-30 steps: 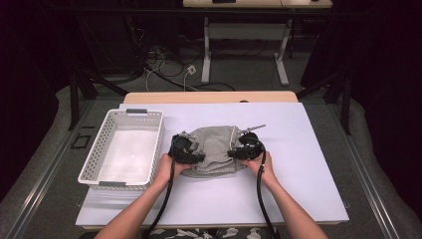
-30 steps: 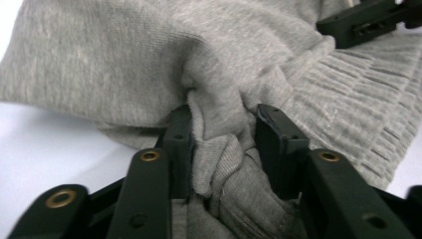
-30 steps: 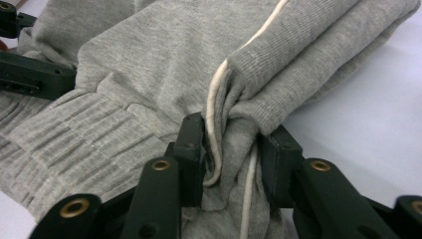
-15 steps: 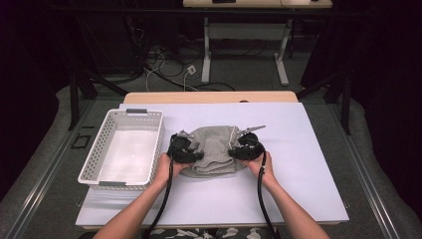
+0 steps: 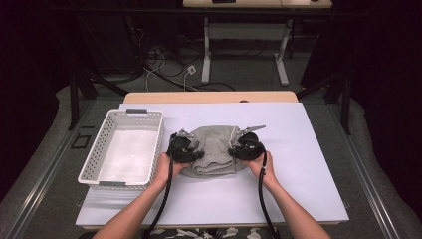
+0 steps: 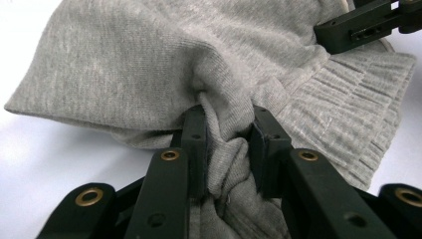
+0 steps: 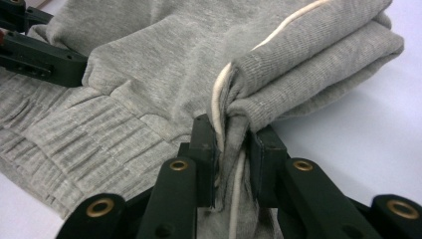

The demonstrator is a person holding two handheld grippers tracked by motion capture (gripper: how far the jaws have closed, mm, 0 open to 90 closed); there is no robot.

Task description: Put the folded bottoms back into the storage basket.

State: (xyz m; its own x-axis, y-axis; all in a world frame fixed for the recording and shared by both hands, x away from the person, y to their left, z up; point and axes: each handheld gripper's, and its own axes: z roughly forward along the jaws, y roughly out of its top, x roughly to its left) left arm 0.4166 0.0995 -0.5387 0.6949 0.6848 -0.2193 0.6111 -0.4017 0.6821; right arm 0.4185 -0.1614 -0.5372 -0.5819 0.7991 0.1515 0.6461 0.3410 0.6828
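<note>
Item: folded grey garment [image 5: 215, 155], knit, with a ribbed band [image 6: 348, 124] and a pale cord [image 7: 219, 99] along one fold. Location: middle of the white table top [image 5: 298, 199], just right of the white basket [image 5: 94, 164], which stands apart from it at the left.

Left gripper [image 5: 185, 148]: at the garment's left edge. Its jaws have just been closing, and in the left gripper view its pads pinch a bunched ridge of grey cloth between them.

Right gripper [image 5: 245, 147]: at the garment's right edge. Its jaws have likewise just been closing, and in the right gripper view they clamp a folded edge with the cord running through the pinch.

Relation of note: the garment lies between the two grippers, its long axis running near to far, with one grip on each side at about the same depth. Each hand is level with its own edge, and neither is nearer the middle. The left hand [image 5: 164, 167] is the one nearer the basket.

Judgement: with both edges held, a lift or a sideways carry toward the basket looks ready, and it calls for both hands travelling together so the fold keeps its shape.
</note>
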